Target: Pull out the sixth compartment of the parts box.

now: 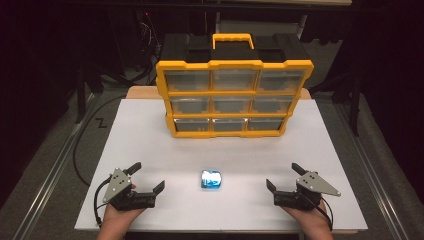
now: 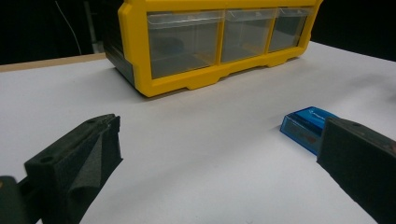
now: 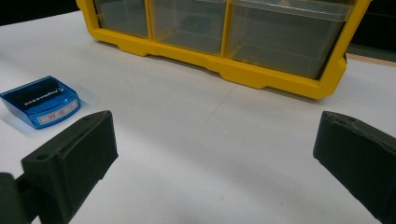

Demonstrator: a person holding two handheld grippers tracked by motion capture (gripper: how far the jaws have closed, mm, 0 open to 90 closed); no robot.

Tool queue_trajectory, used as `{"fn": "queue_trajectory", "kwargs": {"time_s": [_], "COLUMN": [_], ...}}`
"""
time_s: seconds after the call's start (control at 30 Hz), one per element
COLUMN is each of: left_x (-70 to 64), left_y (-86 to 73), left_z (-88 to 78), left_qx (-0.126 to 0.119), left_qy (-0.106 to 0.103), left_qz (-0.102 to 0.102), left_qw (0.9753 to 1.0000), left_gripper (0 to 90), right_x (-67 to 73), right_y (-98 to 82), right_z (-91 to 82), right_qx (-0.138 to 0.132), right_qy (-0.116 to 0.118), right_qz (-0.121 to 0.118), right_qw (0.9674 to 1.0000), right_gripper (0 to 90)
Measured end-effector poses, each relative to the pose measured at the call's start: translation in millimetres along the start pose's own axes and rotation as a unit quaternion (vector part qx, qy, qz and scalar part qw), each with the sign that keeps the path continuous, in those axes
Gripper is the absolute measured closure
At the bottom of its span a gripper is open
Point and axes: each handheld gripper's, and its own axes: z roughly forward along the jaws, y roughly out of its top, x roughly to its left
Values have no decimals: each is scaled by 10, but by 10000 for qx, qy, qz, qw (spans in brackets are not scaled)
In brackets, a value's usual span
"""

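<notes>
White table (image 1: 150, 130): yellow nine-drawer organizer (image 1: 233, 98), drawer contents unclear; blue case (image 1: 211, 179) in front; both hand-held grippers spread.

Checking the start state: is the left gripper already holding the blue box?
No, the left gripper is open, apart from the blue box on the table.

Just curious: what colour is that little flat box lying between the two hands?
The little box is translucent blue with a pale label strip, clearest in the right gripper view.
</notes>
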Motion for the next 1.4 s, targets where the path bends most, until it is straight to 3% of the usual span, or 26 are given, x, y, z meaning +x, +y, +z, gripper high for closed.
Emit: {"fn": "queue_trajectory", "kwargs": {"time_s": [0.53,0.93,1.07,1.4], "left_x": [-2,-1,2,-8], "left_y": [8,6,10,18], "left_z": [5,17,18,18], "left_qx": [15,-39,-49,-43], "left_qy": [-74,-101,-114,-172], "left_qz": [50,35,-7,103], "left_qw": [10000,9999,9999,9998], "left_gripper": [2,2,3,3], "right_x": [-7,19,59,25], "right_y": [46,155,186,251], "right_z": [94,306,361,522], "right_qx": [-18,0,8,46], "right_qy": [-24,-2,-1,-63], "right_qz": [-32,32,-76,-63], "right_qw": [10000,10000,10000,9999], "right_gripper": [10,10,10,10]}}
